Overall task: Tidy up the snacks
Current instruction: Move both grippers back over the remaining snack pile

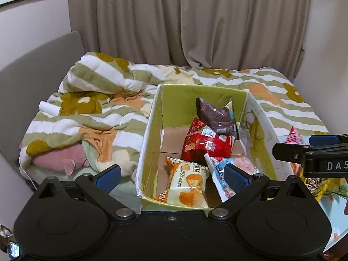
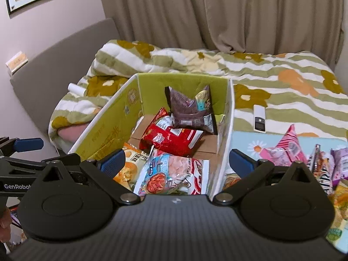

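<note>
A green cardboard box (image 1: pixel 150 134) (image 2: pixel 104 130) stands open on the bed. It holds a dark purple packet (image 1: pixel 215 117) (image 2: pixel 189 106), a red packet (image 1: pixel 204 145) (image 2: pixel 171 137), an orange-and-cream packet (image 1: pixel 187 180) (image 2: pixel 128 165) and a light blue shrimp packet (image 1: pixel 221 180) (image 2: pixel 169 171). My left gripper (image 1: pixel 171 174) is open and empty over the box's near end. My right gripper (image 2: pixel 176 163) is open and empty above the box's near right wall. Loose packets lie right of the box: a pink one (image 2: pixel 287 148) (image 1: pixel 293 137) and several others (image 2: pixel 322 169).
A striped flowered duvet (image 1: pixel 97 100) (image 2: pixel 271 76) covers the bed. A white remote (image 2: pixel 260 119) lies right of the box. A white roll (image 1: pixel 49 107) (image 2: pixel 76 90) lies on the left. A grey headboard (image 1: pixel 32 76) and curtains (image 1: pixel 184 21) bound the bed.
</note>
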Available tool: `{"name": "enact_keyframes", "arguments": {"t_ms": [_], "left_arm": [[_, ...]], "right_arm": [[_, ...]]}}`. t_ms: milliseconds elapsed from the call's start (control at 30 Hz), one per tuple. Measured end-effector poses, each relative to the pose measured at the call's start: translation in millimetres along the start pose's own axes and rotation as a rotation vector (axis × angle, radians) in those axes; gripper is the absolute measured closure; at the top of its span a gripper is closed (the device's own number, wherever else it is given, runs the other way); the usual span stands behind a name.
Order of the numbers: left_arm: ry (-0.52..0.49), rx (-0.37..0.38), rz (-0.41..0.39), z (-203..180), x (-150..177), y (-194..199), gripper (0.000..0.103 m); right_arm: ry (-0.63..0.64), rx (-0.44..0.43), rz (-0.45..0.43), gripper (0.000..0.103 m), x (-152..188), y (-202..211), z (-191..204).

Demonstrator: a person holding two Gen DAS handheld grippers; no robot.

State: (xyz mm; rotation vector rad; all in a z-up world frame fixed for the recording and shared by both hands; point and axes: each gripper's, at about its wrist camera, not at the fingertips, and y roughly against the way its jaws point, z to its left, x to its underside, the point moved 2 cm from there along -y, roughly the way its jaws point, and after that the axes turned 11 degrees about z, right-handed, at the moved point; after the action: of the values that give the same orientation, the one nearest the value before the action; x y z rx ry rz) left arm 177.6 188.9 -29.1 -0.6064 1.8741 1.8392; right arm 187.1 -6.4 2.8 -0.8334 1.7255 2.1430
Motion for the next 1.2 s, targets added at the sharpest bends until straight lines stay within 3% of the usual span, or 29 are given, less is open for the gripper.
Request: {"name": "enact_keyframes", "arguments": {"t_ms": [333,700,1000,1200], "left_arm": [[-0.086,0.082,-0.051,-25,3,25,0.001],[-0.232,0.189,-0.106,-108,-7,35,0.001],[-0.295,0.291,-0.067,-199,-26,7,0.001],[-0.333,0.363,0.013,-257,-36,-30,0.001]], "right_arm": [[-0.089,0.084,-0.071,0.000,26,58,-19],[-0.191,0.235,-0.150,0.000,66,118,-109],[-0.233,0.301,-0.074,0.000,96,110,-193],[-0.243,0.269,-0.031,0.000,113,87,-226]]}}
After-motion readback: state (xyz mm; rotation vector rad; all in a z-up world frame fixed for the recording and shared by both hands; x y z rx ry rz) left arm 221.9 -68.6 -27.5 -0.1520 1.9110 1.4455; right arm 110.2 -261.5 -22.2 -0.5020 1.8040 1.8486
